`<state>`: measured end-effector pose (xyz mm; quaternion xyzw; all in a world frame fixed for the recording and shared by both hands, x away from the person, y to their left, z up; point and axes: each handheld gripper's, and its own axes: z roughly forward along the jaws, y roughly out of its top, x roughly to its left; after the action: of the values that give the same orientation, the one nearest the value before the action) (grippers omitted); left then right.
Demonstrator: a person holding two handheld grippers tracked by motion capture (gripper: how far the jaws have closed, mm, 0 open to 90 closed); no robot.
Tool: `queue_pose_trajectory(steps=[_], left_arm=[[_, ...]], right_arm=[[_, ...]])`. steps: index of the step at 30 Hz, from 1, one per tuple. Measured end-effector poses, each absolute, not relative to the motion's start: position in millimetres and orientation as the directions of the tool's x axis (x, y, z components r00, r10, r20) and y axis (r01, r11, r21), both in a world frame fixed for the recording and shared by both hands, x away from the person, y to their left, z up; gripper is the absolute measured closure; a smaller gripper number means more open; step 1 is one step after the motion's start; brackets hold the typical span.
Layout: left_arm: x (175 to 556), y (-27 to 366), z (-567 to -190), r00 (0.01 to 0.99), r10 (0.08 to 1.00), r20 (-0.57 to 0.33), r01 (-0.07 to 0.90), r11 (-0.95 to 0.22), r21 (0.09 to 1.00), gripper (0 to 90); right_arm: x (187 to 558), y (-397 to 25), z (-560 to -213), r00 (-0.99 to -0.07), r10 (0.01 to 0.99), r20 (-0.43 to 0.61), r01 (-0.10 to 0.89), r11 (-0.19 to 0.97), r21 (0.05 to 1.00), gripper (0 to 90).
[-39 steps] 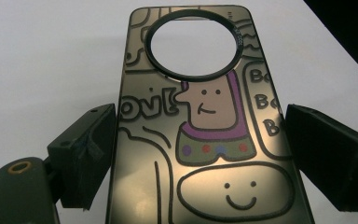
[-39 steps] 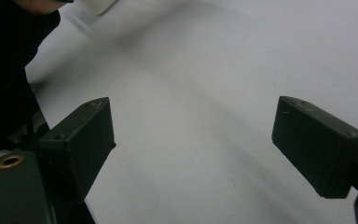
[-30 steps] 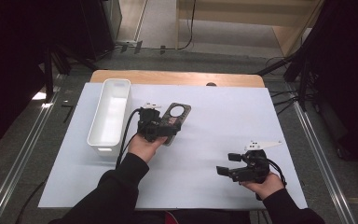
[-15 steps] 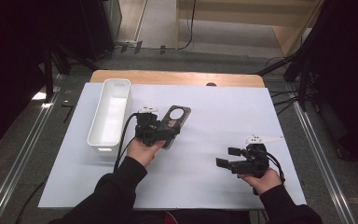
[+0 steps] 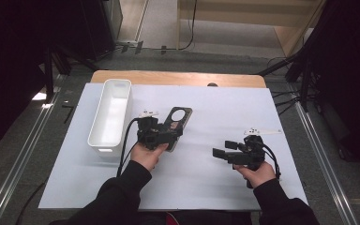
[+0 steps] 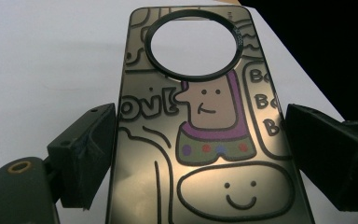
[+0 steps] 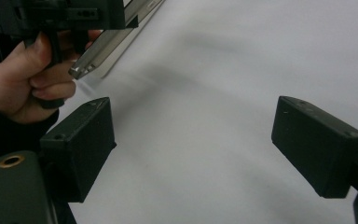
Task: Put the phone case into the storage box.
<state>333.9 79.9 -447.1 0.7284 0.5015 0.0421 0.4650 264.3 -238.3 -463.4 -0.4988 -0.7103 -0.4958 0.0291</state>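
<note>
A metallic phone case (image 6: pixel 205 126) with cartoon drawings and a round camera hole lies lengthwise between the jaws of my left gripper (image 6: pixel 200 154), and both jaws press its long edges. In the high view the phone case (image 5: pixel 180 117) sticks out beyond the left gripper (image 5: pixel 171 133) near the middle of the white sheet. The right gripper view shows the phone case's near end (image 7: pixel 107 46) raised off the sheet under the left hand. My right gripper (image 7: pixel 191 140) stands open over bare sheet with nothing between its jaws. It sits at the front right in the high view (image 5: pixel 221 151).
A long white bin (image 5: pixel 104 149) stands at the left of the white sheet (image 5: pixel 215 103), close to the left hand. A wooden table edge (image 5: pixel 178 77) runs along the back. Metal rails and dark stands flank the table.
The right gripper has drifted slightly forward and left. The left gripper, with the case, has barely shifted toward the person.
</note>
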Motion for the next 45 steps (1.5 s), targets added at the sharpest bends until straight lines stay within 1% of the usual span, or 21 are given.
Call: queue_pose_trajectory(steps=[7,14,28,45], left_arm=[[330.5,79.2,-449.6,0.477,0.781,-0.404,0.685,-0.043,0.727,11.5],[328.2,76.9,-451.9,0.467,0.782,-0.413,0.683,-0.023,0.73,11.5],[325.9,67.4,-460.5,0.453,0.795,-0.402,0.664,-0.001,0.748,11.5],[328.9,61.8,-463.2,0.44,0.798,-0.412,0.662,0.022,0.749,11.4]], right_arm=[[274.7,-228.4,-463.6,-0.494,0.675,0.548,0.741,-0.004,0.672,13.4],[283.4,-222.8,-461.9,-0.47,0.677,0.567,0.752,-0.029,0.658,13.4],[304.0,-220.3,-456.0,-0.416,0.664,0.621,0.772,-0.103,0.627,13.5],[337.5,-203.3,-441.1,-0.372,0.669,0.644,0.807,-0.11,0.58,14.6]])
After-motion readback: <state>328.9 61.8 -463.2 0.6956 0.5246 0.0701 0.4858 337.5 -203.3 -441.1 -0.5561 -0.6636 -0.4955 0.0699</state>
